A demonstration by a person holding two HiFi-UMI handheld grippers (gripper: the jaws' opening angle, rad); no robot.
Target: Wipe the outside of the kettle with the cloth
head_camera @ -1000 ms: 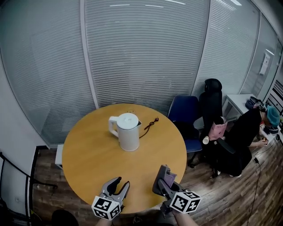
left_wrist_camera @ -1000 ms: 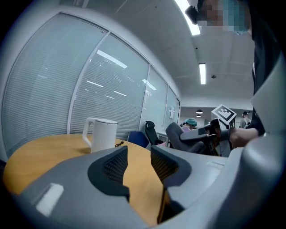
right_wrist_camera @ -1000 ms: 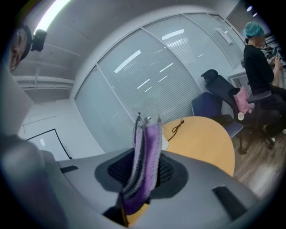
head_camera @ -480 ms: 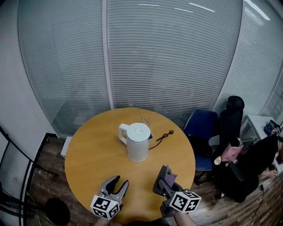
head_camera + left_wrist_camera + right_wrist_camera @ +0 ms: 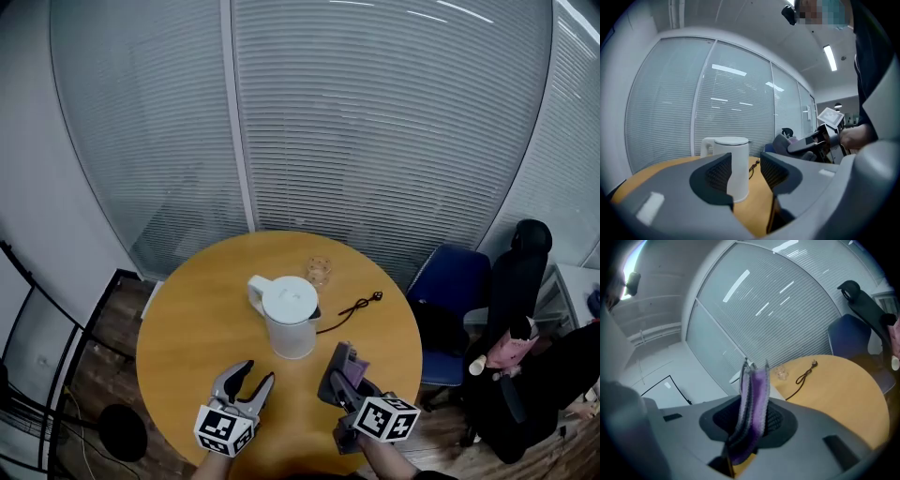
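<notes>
Head view is showing both grippers hovering over the near edge of the round table [image 5: 187, 323], aiming far and dipping slightly. At near left, the left gripper [image 5: 258, 372] is standing wide; its jaws have just been opening, with nothing between the pads. At near right, the right gripper [image 5: 341, 360] is pinching a folded purple cloth [image 5: 357, 373], which is sticking upward. Farther on, the white kettle [image 5: 291, 321] is standing upright mid-table, long axis vertical, handle pointing far-left, spout right, well apart from both grippers. A dark cord [image 5: 352, 308] is lying to its right.
</notes>
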